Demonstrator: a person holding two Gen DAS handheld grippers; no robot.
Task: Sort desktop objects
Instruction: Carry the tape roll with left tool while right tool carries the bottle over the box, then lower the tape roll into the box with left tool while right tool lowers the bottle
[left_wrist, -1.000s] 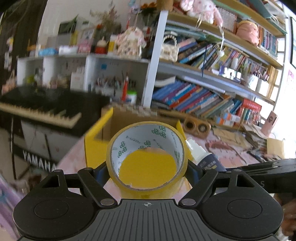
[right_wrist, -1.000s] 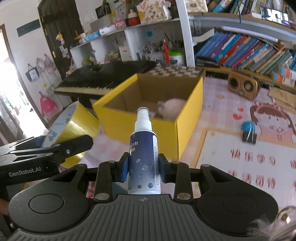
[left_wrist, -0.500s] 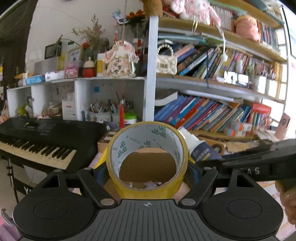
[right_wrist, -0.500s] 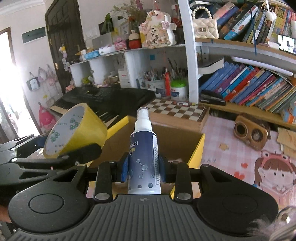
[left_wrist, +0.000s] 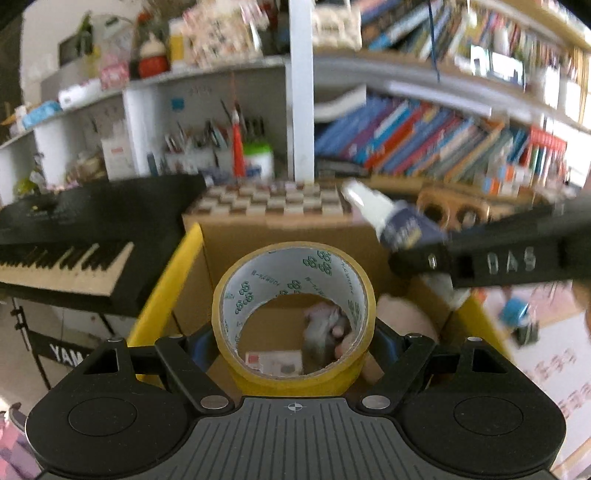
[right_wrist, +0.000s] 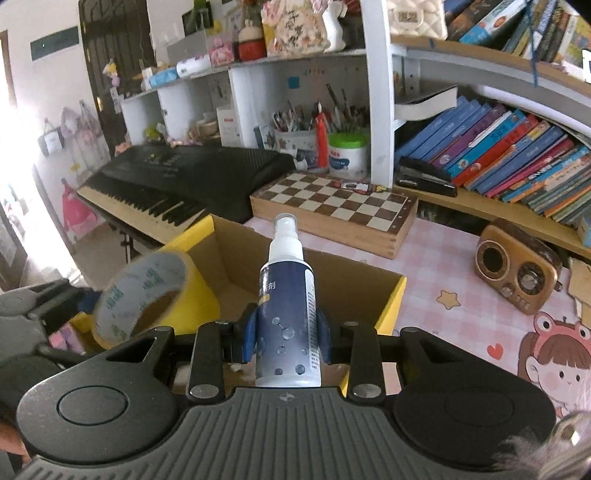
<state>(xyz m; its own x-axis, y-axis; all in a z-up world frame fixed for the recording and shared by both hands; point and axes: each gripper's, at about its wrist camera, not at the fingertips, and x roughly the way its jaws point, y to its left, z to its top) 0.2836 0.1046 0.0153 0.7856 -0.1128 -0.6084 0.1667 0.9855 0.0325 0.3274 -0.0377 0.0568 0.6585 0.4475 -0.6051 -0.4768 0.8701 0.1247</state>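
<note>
Room: cluttered study corner, white shelves (right_wrist: 376, 92) packed with slanted books, pen cups and trinkets behind a pink checked tabletop (right_wrist: 454, 280).
Writing: "YAM…" shows on the black keyboard (left_wrist: 66, 236) stand at 8 o'clock; your other tool's arm reads like "S A O", mirrored and blurry.
Left gripper (left_wrist: 294, 343): you hold it clamped on the yellow tape roll (left_wrist: 294, 314), a glossy ring with a white paper core printed in green logos.
Right gripper (right_wrist: 287, 336): clenched on the spray bottle (right_wrist: 287, 325), upright, dark blue label with molecule dots and Chinese characters, white pump, clear cap.
Box (right_wrist: 391, 306): cardboard, yellow outside, brown inside, directly under both tools; something pinkish and fuzzy lies inside, too blurred to name.
Chessboard (right_wrist: 332, 206): wooden, checkered, at 12 o'clock beyond the box.
Speaker (right_wrist: 517, 269): brown retro, rounded, at 2 o'clock.
</note>
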